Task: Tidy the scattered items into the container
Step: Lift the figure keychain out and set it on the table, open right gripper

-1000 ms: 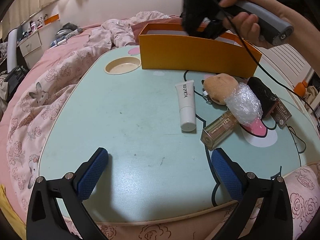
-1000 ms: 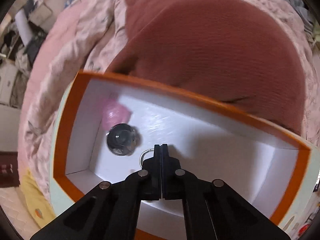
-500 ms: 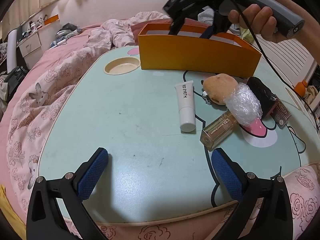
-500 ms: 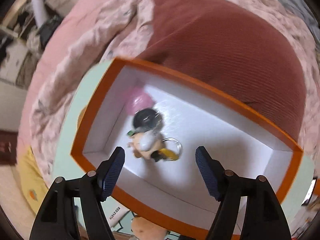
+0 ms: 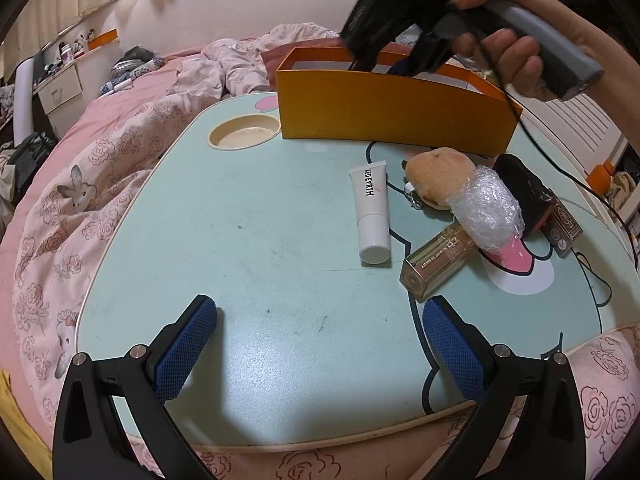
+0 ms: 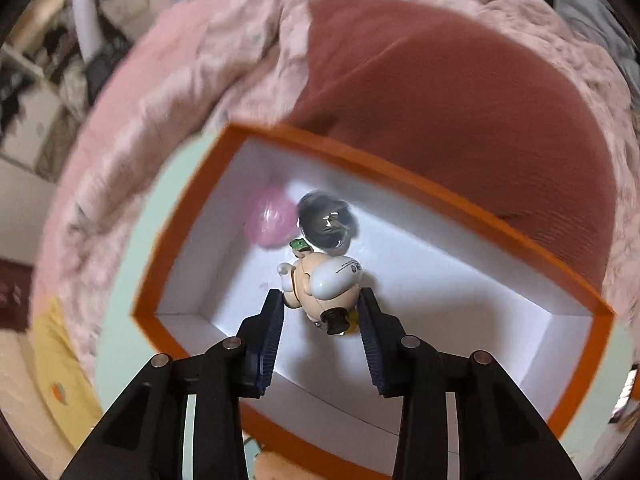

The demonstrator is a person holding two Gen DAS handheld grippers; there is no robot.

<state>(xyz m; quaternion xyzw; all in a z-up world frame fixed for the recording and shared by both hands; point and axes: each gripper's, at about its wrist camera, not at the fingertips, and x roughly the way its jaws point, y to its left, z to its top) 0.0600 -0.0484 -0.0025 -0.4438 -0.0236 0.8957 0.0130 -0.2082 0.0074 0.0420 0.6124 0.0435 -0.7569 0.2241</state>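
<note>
your left gripper [image 5: 320,344] is hovering over the mint table [image 5: 256,240] with its jaws standing wide and nothing between them. beyond its right finger [image 5: 452,352] a gold box [image 5: 436,264], a white tube [image 5: 372,212], a plush toy [image 5: 438,178] and a bubble-wrapped bundle [image 5: 486,214] are lying loose. your right gripper [image 6: 322,316] is pointing down into the orange container [image 6: 472,200], its jaws closing, pads apart. a small figure toy [image 6: 326,286] is lying on the white floor below them, seemingly not pinched, though the view is blurred. beyond the fingertips, a pink ball [image 6: 270,220] and a dark round object [image 6: 326,220] are sitting.
</note>
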